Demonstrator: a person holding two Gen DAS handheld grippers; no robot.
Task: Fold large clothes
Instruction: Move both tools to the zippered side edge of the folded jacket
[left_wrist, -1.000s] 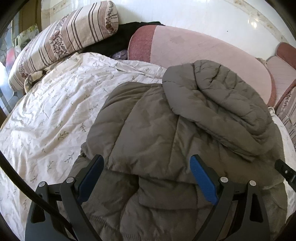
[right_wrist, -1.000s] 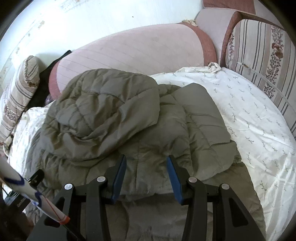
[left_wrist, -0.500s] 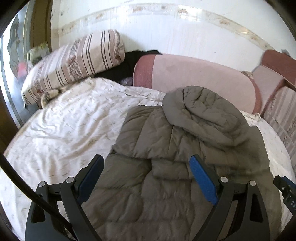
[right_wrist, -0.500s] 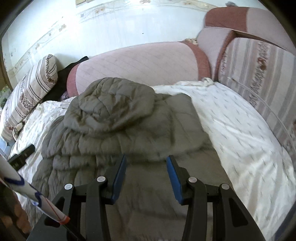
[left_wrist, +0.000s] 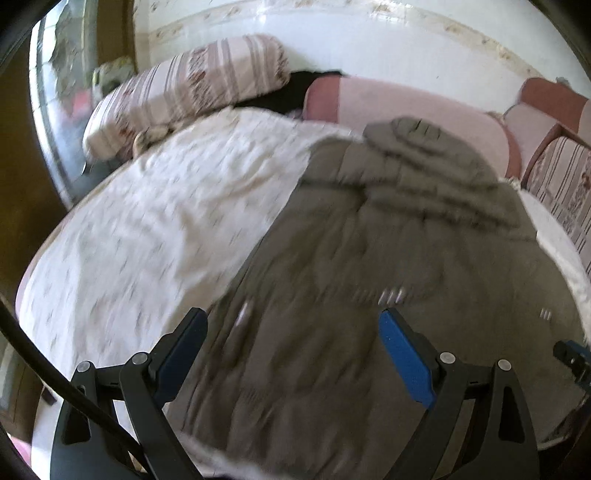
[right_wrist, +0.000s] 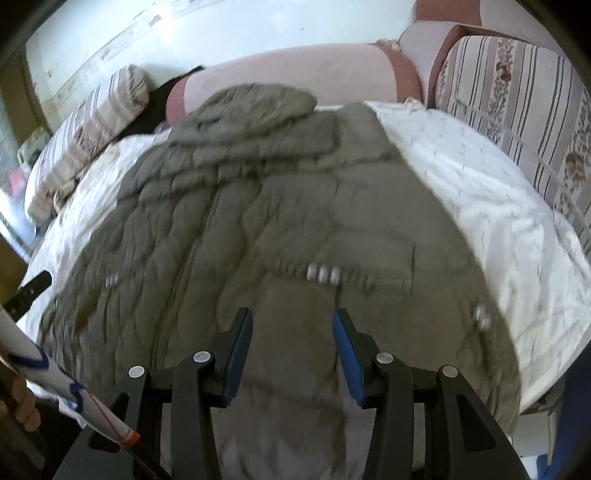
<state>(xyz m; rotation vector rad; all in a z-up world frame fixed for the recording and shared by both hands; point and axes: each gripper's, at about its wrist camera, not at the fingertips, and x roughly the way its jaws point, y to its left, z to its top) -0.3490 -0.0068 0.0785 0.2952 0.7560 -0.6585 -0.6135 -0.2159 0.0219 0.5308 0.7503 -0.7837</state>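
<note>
Now pulled back from the jacket (right_wrist: 280, 229), sleeves and hood folded in, lying along bed (left_wrist: 155, 229) toward its near edge. Left tool (left_wrist: 291, 354) wide open, right tool (right_wrist: 291, 350) half open, both empty. Hem fold likely next.

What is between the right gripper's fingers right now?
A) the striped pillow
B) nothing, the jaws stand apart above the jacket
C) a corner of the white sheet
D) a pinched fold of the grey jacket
B: in the right wrist view the right gripper has its blue pads apart with a clear gap, and the grey puffer jacket lies spread on the bed beyond them, not clamped.
</note>
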